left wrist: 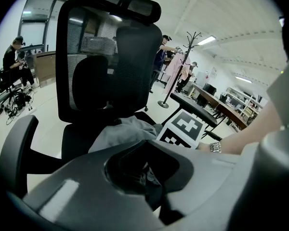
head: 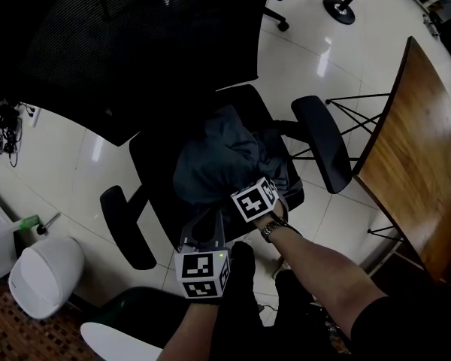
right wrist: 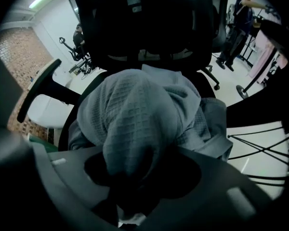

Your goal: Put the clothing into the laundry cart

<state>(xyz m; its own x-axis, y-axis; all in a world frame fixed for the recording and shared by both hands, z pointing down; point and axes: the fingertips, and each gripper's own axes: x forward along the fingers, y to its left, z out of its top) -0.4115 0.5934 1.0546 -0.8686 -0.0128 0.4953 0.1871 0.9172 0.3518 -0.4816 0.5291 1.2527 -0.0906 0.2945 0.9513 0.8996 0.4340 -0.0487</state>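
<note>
Closest and lowest in the head view are the left tongs (left wrist: 149, 184), their marker cube at bottom centre, over the front edge of the seat (head: 154, 179). In their own view the jaws show as one dark wedge in the hollow of the grey body. They are narrow, all but together, with nothing between them. They sit near the lower edge of the clothing (right wrist: 135, 109).

Just above and right of them, the right tongs (right wrist: 127, 198) point steeply down into that clothing. Their own view shows a fold of grey waffle-weave cloth running down between the jaws, which grip it. A watch (head: 271, 229) sits on the wrist behind their cube, and the bare forearm (head: 323, 277) runs off to the lower right.

The clothing is a crumpled grey heap on the seat of a black chair, at the centre of the head view and toward the seat's right side. Armrests flank it, one (head: 323, 145) right of centre and the other (head: 124, 228) at lower left. The mesh backrest (head: 120, 43) fills the upper left.

Beyond the chair, a wooden tabletop (head: 413, 164) on thin black legs runs down the right edge. A white bin (head: 45, 277) stands on the pale tiled floor (head: 83, 164) at lower left. In the left tongs' view a coat stand (left wrist: 192, 40) with a pink garment rises at upper right, with people beside it.
</note>
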